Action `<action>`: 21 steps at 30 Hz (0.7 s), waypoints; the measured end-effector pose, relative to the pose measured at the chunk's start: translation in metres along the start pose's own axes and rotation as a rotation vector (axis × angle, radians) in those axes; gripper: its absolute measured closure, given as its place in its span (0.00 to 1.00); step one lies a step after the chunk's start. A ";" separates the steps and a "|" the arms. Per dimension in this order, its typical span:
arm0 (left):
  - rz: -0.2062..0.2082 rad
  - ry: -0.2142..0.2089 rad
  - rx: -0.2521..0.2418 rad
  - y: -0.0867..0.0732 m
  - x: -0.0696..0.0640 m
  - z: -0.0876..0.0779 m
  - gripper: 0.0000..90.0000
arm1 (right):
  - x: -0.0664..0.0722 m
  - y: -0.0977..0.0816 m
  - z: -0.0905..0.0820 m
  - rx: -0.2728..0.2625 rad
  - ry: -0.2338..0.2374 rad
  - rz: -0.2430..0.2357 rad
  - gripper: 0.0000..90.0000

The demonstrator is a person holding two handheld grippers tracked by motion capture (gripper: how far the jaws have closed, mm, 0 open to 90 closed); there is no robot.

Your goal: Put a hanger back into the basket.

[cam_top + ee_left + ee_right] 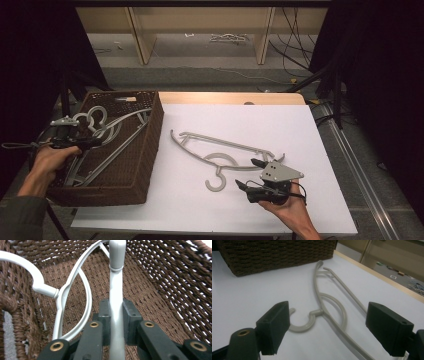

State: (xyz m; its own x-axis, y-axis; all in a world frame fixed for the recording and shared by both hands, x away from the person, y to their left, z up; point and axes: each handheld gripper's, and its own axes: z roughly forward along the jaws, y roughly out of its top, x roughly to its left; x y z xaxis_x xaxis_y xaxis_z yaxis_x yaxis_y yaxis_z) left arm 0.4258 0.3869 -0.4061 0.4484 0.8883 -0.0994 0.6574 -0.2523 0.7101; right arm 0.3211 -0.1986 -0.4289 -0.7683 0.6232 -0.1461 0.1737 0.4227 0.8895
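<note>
A brown wicker basket (pixel 150 150) stands at the table's left and holds several grey plastic hangers (pixel 107 131). My left gripper (pixel 92 142) is inside it, shut on the flat bar of one grey hanger (pixel 116 285); the pads (pixel 105 315) press both sides of the bar. A second hanger (pixel 75 290) lies beside it on the basket's weave (pixel 175 277). Another grey hanger (pixel 225 145) lies flat on the white table with its hook (pixel 303 325) towards me. My right gripper (pixel 248 173) is open just right of that hook, its pads (pixel 274 325) wide apart with nothing between them.
The white table top (pixel 300 130) has free room at its right and back. The basket's wall (pixel 274 252) borders the hanger's far end. Beyond the table stand wooden shelf legs (pixel 142 40), and cables (pixel 295 55) run over the floor.
</note>
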 end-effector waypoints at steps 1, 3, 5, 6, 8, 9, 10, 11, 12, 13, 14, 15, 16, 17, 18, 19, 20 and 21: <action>-0.010 -0.003 -0.001 0.000 0.001 0.001 0.88 | 0.000 0.000 0.000 0.001 0.001 0.000 0.23; -0.017 0.010 0.016 0.000 0.002 0.003 0.88 | 0.000 0.000 0.000 0.001 0.002 0.001 0.23; -0.032 0.020 0.022 -0.001 0.002 0.006 0.88 | 0.000 0.000 0.000 -0.001 0.001 0.000 0.23; -0.036 0.033 0.034 -0.001 0.002 0.006 0.87 | -0.001 0.000 -0.001 -0.001 0.000 0.001 0.23; -0.040 0.059 0.044 -0.001 0.003 0.007 0.86 | -0.001 0.000 -0.001 0.000 0.003 0.002 0.23; -0.053 0.077 0.038 -0.002 0.003 0.007 0.85 | -0.001 0.000 -0.001 0.000 0.000 0.004 0.23; -0.053 0.077 0.038 -0.002 0.003 0.007 0.85 | -0.001 0.000 -0.001 0.000 0.000 0.004 0.23; -0.054 0.082 0.041 -0.002 0.004 0.006 0.85 | -0.001 0.000 -0.001 0.001 0.003 0.002 0.23; -0.066 0.088 0.037 -0.002 0.004 0.005 0.84 | -0.001 -0.001 -0.001 0.001 0.001 0.003 0.23; -0.072 0.101 0.030 -0.002 0.004 0.004 0.83 | -0.001 -0.001 -0.001 0.001 0.000 0.001 0.23; -0.078 0.114 0.031 -0.002 0.005 0.002 0.80 | -0.001 0.000 -0.001 0.000 0.000 0.002 0.23; -0.082 0.118 0.033 -0.001 0.005 0.001 0.80 | -0.001 0.000 -0.001 0.000 0.000 0.001 0.23; -0.075 0.132 0.035 -0.001 0.005 0.000 0.80 | -0.001 -0.001 0.000 -0.007 -0.004 0.004 0.23; -0.059 0.155 0.052 0.000 0.005 -0.003 0.79 | -0.001 -0.001 0.000 0.000 -0.002 0.003 0.23; -0.064 0.162 0.048 0.001 0.004 -0.004 0.76 | -0.001 -0.001 0.000 -0.006 -0.007 0.002 0.23; -0.064 0.168 0.041 0.002 0.004 -0.007 0.73 | -0.001 -0.001 0.000 -0.001 -0.003 0.001 0.23; -0.075 0.169 0.026 0.003 0.002 -0.009 0.71 | -0.001 -0.001 0.000 0.002 0.001 0.000 0.23; -0.067 0.174 0.034 0.004 0.000 -0.013 0.69 | -0.001 -0.001 0.000 0.001 0.001 0.000 0.23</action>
State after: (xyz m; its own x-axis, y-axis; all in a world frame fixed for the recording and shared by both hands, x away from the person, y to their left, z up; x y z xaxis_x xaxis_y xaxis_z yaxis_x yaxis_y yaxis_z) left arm 0.4205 0.3913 -0.3939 0.2931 0.9558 -0.0216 0.7040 -0.2005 0.6813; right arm 0.3218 -0.1996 -0.4292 -0.7690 0.6225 -0.1456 0.1742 0.4232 0.8891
